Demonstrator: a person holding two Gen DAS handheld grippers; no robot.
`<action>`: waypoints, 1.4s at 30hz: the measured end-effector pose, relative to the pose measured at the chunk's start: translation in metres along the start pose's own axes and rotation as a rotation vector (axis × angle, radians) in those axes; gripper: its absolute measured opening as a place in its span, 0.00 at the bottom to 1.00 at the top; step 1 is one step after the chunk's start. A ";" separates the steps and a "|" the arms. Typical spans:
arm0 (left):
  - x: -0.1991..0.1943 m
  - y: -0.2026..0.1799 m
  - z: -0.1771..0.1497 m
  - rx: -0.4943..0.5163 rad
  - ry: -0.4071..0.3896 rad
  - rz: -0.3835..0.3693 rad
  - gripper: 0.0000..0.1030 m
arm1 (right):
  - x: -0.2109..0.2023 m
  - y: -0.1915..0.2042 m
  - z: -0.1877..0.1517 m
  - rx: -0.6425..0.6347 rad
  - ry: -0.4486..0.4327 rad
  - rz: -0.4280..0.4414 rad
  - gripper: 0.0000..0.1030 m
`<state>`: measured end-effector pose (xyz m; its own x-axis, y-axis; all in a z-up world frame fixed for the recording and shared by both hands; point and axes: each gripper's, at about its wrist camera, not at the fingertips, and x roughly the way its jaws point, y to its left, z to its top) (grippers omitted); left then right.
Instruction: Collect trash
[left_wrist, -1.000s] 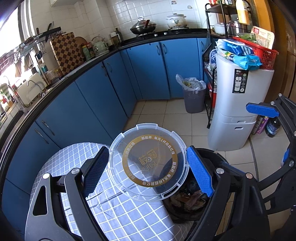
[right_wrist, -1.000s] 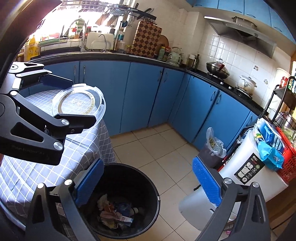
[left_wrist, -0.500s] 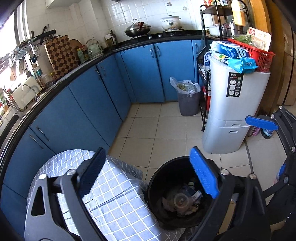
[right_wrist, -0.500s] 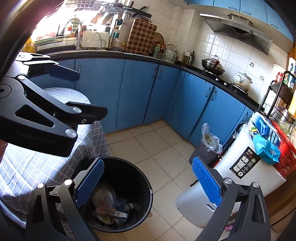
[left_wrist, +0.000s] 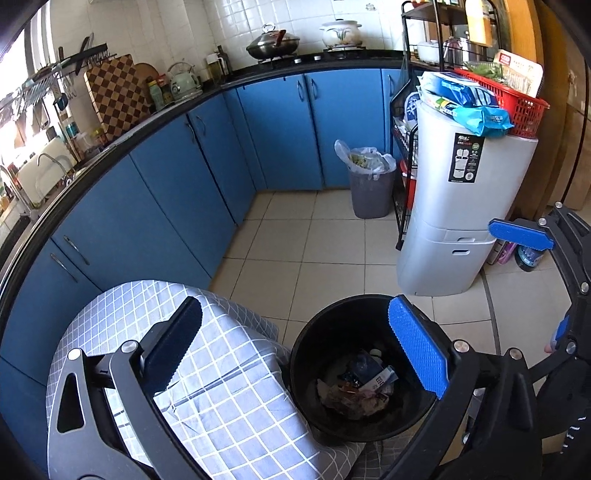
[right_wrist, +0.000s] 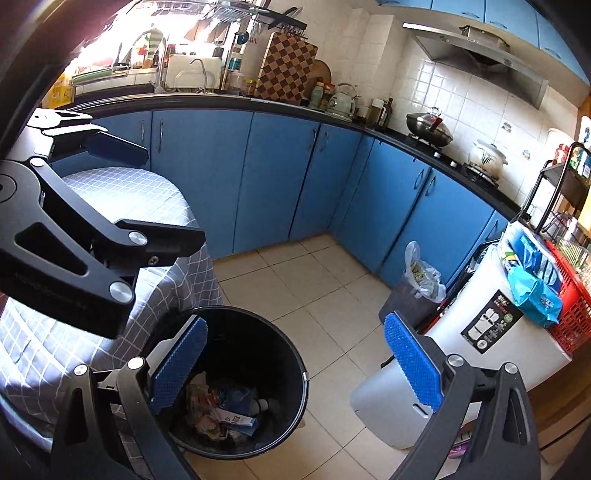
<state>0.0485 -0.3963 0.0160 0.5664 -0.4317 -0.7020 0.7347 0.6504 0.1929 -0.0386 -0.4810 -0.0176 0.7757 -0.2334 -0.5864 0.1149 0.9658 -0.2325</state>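
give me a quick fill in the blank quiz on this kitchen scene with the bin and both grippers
1. The left hand-held gripper is open and holds ____.
2. The round black plastic bin stands on the floor beside the table with the ____ cloth.
3. The kitchen cabinet doors are ____ in colour.
4. The small grey bin by the wire rack is lined with a ____ bag.

Missing words: nothing; checked; blue; plastic

Round black plastic trash bin (left_wrist: 334, 332) has an open mouth w/ wrappers low inside. Checked-cloth table (left_wrist: 229, 398) touches its left rim. Tall white plastic cabinet (left_wrist: 469, 206) stands far right; bare tiled floor (left_wrist: 303, 251) lies btwn them.
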 end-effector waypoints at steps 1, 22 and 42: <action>0.000 0.001 -0.001 -0.003 0.001 -0.011 0.97 | -0.001 0.000 0.000 0.001 -0.002 0.000 0.93; -0.008 0.013 -0.004 -0.057 0.001 -0.025 0.97 | -0.007 0.003 0.004 -0.003 -0.004 -0.009 0.93; -0.018 0.008 -0.006 -0.047 -0.024 -0.033 0.97 | -0.010 0.004 0.006 -0.009 -0.005 -0.015 0.93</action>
<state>0.0415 -0.3798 0.0263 0.5512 -0.4681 -0.6907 0.7353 0.6637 0.1369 -0.0421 -0.4739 -0.0085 0.7772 -0.2474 -0.5786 0.1212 0.9611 -0.2482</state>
